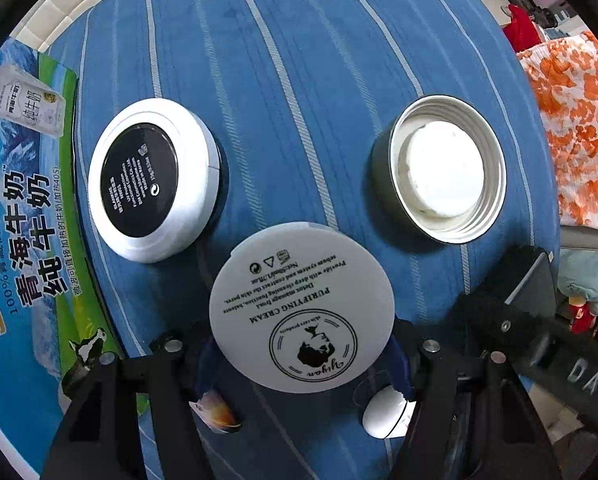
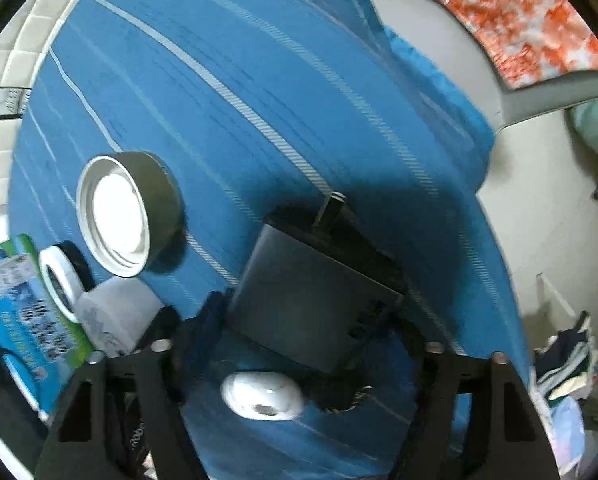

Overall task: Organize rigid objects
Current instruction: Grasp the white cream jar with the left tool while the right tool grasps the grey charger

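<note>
Lying open — upturned lid, white-lined

Black angular fingers, silver round screws, blue pads.

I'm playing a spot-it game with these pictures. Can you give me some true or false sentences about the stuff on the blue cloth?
1. The left tongs have a round white jar between them. True.
2. That jar's label says PURIFYING CREAM. True.
3. The striped cloth is red. False: it is blue with pale stripes.
4. The loose lid lies with its open side facing up. True.
5. The right tongs are around a banana. False: a dark boxy object sits between them.
6. The milk carton stands in the middle of the cloth. False: it lies at the cloth's edge.
</note>
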### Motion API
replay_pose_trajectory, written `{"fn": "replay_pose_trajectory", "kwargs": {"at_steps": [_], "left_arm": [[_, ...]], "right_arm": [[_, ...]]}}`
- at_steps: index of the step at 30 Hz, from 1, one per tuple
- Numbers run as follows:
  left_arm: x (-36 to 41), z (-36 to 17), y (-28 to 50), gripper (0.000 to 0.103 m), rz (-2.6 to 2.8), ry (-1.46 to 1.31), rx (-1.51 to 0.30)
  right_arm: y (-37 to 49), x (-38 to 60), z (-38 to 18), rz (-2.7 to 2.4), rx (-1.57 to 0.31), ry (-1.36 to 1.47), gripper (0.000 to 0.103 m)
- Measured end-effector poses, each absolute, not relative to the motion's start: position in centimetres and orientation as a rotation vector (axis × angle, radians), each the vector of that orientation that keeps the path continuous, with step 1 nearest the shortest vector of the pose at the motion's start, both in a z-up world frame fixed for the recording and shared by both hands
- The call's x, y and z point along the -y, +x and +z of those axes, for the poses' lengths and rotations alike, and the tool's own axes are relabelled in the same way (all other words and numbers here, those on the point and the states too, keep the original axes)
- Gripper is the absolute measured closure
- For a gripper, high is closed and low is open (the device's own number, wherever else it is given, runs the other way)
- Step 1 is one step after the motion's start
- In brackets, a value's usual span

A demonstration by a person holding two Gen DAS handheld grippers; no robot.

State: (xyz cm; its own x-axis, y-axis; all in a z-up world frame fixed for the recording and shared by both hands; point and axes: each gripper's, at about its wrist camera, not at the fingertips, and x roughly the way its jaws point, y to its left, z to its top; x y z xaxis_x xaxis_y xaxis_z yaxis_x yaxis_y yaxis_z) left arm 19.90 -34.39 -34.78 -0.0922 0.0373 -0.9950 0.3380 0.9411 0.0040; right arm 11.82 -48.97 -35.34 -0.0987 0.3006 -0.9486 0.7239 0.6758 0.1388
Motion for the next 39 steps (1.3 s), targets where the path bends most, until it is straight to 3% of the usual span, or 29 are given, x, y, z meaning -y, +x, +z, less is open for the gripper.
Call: {"fn": "replay_pose_trajectory", "kwargs": {"at_steps": [7, 14, 20, 22, 25, 27, 28, 30, 39], "left_arm": [[34.7, -35.0, 18.4, 0.039, -0.277, 0.316, -1.608], [33.5, -35.6, 16.1, 0.039, -0.290, 0.313, -1.639], [33.4, -36.3, 17.2, 0.037, -0.246, 0.230, -1.689], [33.5, -36.6, 17.7, 0.030, -0.250, 0.209, -1.707], [33.9, -36.9, 18.3, 0.029, -0.231, 0.197, -1.711], [34.1, -37.0, 18.8, 0.030, -0.221, 0.195, -1.699], [34.1, -36.7, 19.2, 0.036, -0.215, 0.203, -1.692], [33.6, -36.4, 19.8, 0.038, -0.215, 0.217, -1.678], [32.8, -35.0, 17.5, 0.038, -0.226, 0.280, -1.642]], "right_arm": [[12.1, 47.4, -34.0, -0.351, -1.666, 0.636, 0.035], [13.1, 43.9, -32.6, -0.102, -1.697, 0.148, 0.036], [11.7, 47.6, -32.0, -0.184, -1.704, 0.569, 0.035], [11.7, 48.0, -32.0, -0.222, -1.686, 0.664, 0.031], [12.2, 48.7, -33.4, -0.271, -1.707, 0.764, 0.025], [12.7, 48.7, -33.3, -0.328, -1.699, 0.777, 0.025], [12.9, 48.6, -33.2, -0.353, -1.700, 0.781, 0.026], [13.0, 48.5, -33.1, -0.416, -1.704, 0.771, 0.036], [12.2, 46.9, -32.2, -0.332, -1.682, 0.567, 0.039]]}}
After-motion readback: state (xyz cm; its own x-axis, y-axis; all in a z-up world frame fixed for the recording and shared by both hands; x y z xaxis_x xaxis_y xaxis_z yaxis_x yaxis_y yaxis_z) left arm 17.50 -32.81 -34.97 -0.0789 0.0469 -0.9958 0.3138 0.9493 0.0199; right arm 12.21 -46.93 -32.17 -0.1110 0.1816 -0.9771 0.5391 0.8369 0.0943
